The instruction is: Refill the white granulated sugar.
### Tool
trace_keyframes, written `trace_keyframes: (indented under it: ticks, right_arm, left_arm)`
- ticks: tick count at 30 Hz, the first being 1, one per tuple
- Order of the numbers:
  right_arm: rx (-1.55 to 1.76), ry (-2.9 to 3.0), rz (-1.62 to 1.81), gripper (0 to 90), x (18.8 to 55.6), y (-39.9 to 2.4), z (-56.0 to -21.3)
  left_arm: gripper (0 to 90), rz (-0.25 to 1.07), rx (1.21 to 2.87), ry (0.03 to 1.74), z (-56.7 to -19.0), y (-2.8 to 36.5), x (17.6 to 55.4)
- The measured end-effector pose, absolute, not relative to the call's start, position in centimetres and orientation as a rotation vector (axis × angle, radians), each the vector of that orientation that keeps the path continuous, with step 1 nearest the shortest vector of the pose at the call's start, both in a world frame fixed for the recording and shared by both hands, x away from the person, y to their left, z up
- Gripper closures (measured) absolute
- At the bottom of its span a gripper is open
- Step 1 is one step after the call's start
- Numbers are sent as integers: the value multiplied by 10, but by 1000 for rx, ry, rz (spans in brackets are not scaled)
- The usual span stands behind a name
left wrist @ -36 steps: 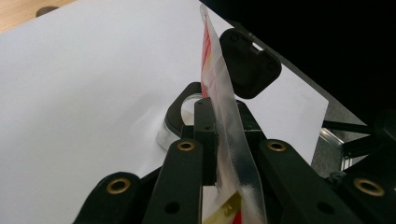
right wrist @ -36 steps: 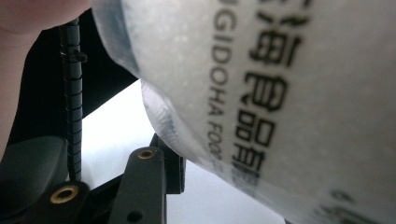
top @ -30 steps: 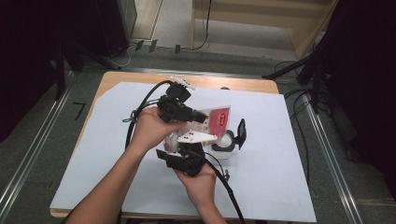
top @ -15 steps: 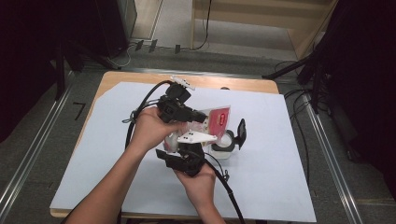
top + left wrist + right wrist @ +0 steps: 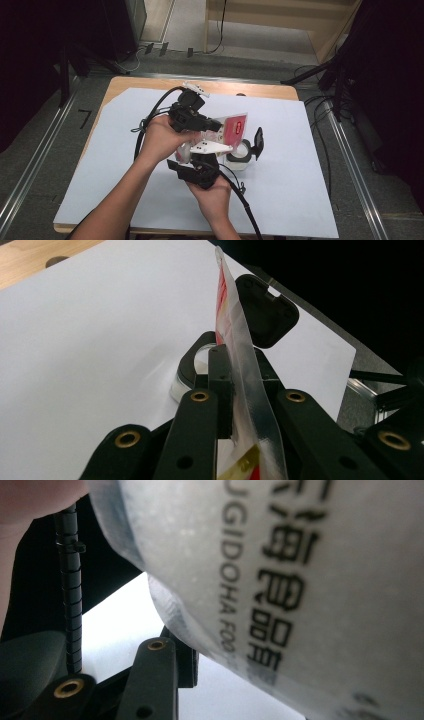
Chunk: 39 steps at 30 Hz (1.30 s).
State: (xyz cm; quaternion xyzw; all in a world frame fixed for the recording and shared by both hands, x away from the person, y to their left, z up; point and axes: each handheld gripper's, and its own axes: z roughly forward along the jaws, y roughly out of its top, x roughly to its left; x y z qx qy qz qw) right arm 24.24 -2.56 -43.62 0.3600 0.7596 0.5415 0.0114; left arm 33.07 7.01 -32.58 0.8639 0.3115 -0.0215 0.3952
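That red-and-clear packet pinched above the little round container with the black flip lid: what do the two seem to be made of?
The packet looks like thin glossy plastic film: light passes through its clear edge, and it flexes where the left gripper pinches it. The container seems to be clear, stiff plastic, with a matt black lid that looks moulded, with a slot cut near its edge.

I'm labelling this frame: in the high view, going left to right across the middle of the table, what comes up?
Left hand → left gripper → red-and-clear packet → round container → its open black lid.
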Motion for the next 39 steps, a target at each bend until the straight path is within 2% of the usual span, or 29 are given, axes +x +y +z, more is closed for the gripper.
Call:
trace_keyframes:
  ticks: [39]
  right_arm:
    - [1156, 2348, 1702, 630, 242, -27, -437]
  left_arm:
    - [839, -66, 2173, 788, -327, 66, 330]
